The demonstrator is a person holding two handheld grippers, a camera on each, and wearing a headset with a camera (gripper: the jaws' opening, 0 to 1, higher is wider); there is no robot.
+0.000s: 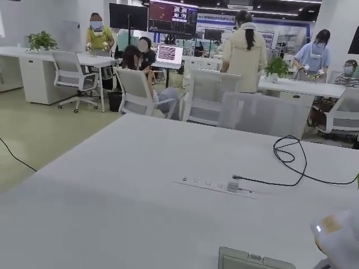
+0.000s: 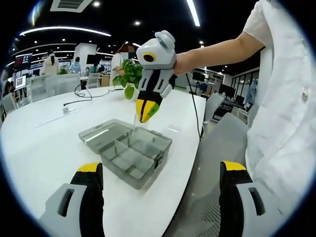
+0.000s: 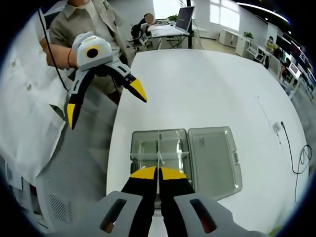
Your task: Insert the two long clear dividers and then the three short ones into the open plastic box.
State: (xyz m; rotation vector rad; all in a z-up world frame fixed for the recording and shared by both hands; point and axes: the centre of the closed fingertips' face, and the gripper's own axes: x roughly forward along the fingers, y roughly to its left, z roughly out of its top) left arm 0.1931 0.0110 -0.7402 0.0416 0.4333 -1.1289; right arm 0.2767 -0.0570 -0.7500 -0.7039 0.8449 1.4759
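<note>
Plastic box (image 2: 154,163) sits open near the edge of the white table (image 2: 44,148), its lid (image 2: 101,134) lying flat beside it. Clear partitions already stand inside the box, splitting it into compartments. The right gripper (image 2: 145,114) hangs just above the box, jaws pressed together on a thin clear divider (image 2: 140,122) held upright. The left gripper (image 3: 104,103) is off the table's edge beside the person, jaws spread wide and holding nothing.

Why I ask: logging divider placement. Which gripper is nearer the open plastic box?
Right. The right gripper hangs just above the open plastic box, shut on a clear divider; the left gripper is open, out past the table edge.
</note>
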